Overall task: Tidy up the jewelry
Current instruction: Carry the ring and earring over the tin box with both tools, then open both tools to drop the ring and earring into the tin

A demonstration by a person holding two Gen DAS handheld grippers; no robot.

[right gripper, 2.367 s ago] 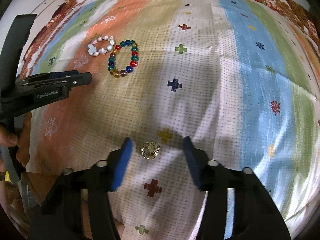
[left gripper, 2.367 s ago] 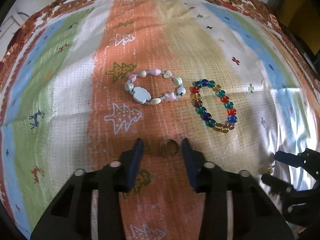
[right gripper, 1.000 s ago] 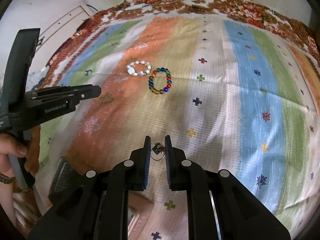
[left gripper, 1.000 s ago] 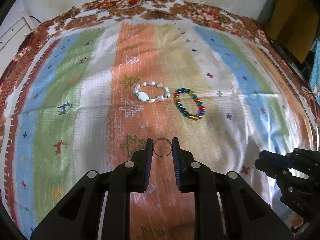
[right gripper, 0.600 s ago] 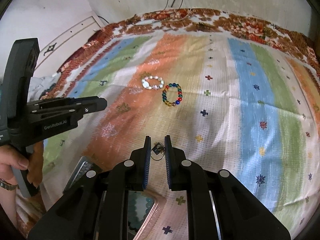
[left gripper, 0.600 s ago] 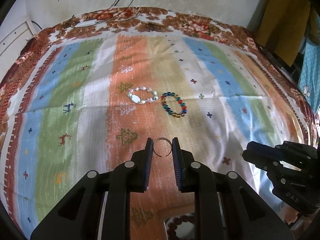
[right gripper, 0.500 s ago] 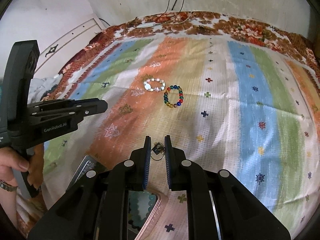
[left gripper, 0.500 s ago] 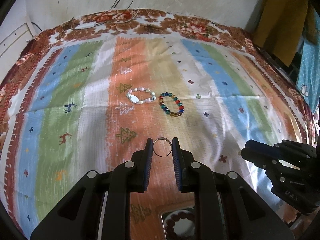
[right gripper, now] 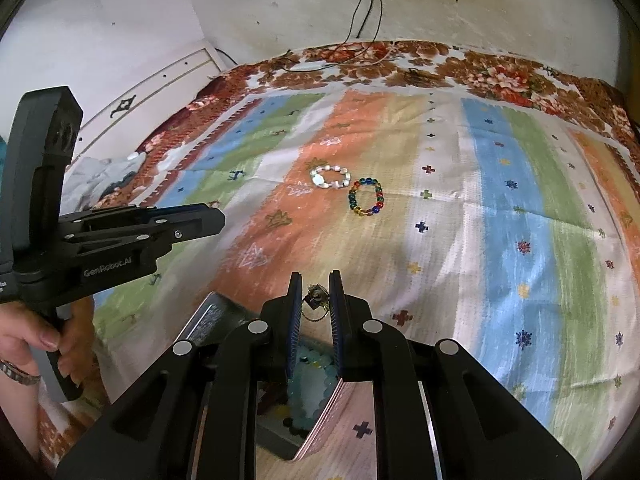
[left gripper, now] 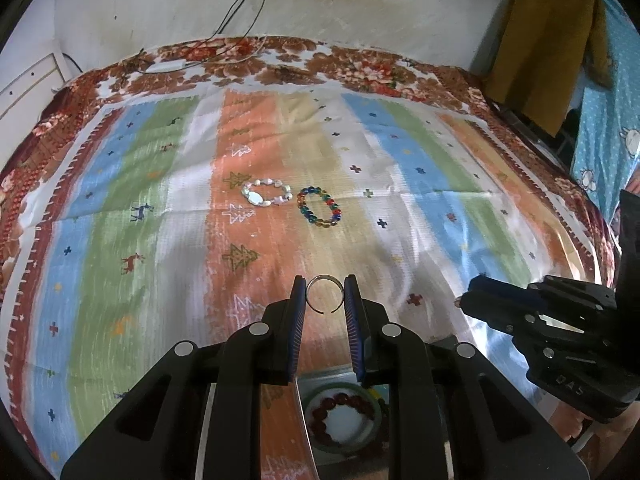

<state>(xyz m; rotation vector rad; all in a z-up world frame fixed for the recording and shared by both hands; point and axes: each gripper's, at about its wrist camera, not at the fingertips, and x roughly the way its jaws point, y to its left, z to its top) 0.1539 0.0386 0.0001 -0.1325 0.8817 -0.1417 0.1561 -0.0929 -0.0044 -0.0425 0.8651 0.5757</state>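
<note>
My left gripper (left gripper: 325, 296) is shut on a thin silver open ring (left gripper: 325, 294), held well above the striped bedspread (left gripper: 120, 208). My right gripper (right gripper: 315, 300) is shut on a small gold earring (right gripper: 316, 297) with a dangling chain. Below both grippers lies an open jewelry box (left gripper: 340, 412) holding a red bead bracelet and a green bangle; it also shows under the right gripper (right gripper: 224, 320). Far ahead on the orange stripe lie a pale stone bracelet (left gripper: 266, 193) (right gripper: 330, 176) and a multicoloured glass-bead bracelet (left gripper: 319, 212) (right gripper: 365, 197), side by side.
The right gripper's body (left gripper: 560, 332) shows at the right of the left wrist view; the left gripper's body (right gripper: 100, 240) and a hand (right gripper: 32, 336) show at the left of the right wrist view. A wall with cables (right gripper: 368, 0) stands behind the bed.
Both grippers closed on the ring and the earring, then lifted them up and back from the bedspread. The open jewelry box has come into view beneath both.
</note>
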